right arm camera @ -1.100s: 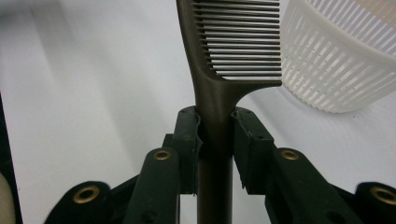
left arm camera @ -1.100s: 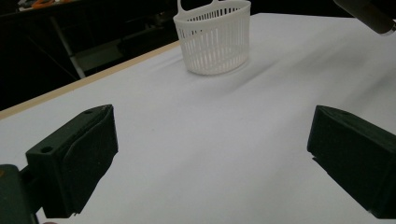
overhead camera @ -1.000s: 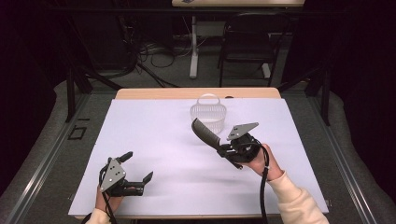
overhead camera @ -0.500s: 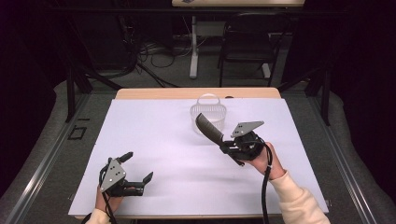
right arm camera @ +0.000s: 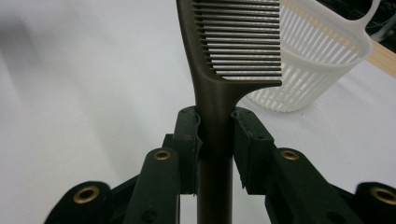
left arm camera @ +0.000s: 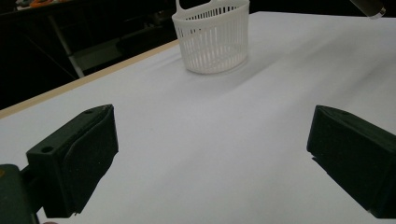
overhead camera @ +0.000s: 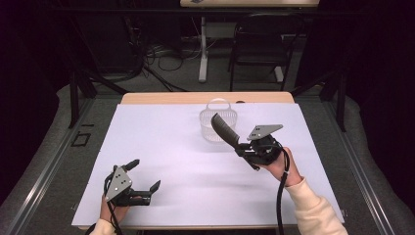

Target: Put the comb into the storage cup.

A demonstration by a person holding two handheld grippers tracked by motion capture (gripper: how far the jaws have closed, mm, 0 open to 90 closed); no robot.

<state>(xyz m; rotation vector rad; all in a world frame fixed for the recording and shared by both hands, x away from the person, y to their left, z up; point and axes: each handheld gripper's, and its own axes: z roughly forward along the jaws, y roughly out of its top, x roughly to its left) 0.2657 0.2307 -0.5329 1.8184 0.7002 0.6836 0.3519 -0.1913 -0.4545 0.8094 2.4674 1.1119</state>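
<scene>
The right tool (overhead camera: pixel 240 145) is clamped on the handle of a dark comb (overhead camera: pixel 223 128). In the right gripper view the two black jaws press the handle (right arm camera: pixel 214 116) from either side, with the toothed part rising straight above them and the teeth pointing off to the right of that view. From the high view the comb slants up and away from the person's right hand (overhead camera: pixel 274 164), and its far end stands in front of the white slatted basket (overhead camera: pixel 214 131), so close that the two overlap; whether the comb touches the basket I cannot tell. The tool itself is held above the white surface (overhead camera: pixel 186 147), not resting on it.

The left tool (overhead camera: pixel 144 177) sits low near the front edge of the surface, well apart from the comb and the basket. Its jaws stand wide with nothing between them; the left gripper view looks out between them across bare white surface toward the basket (left arm camera: pixel 212 39) farther off.
</scene>
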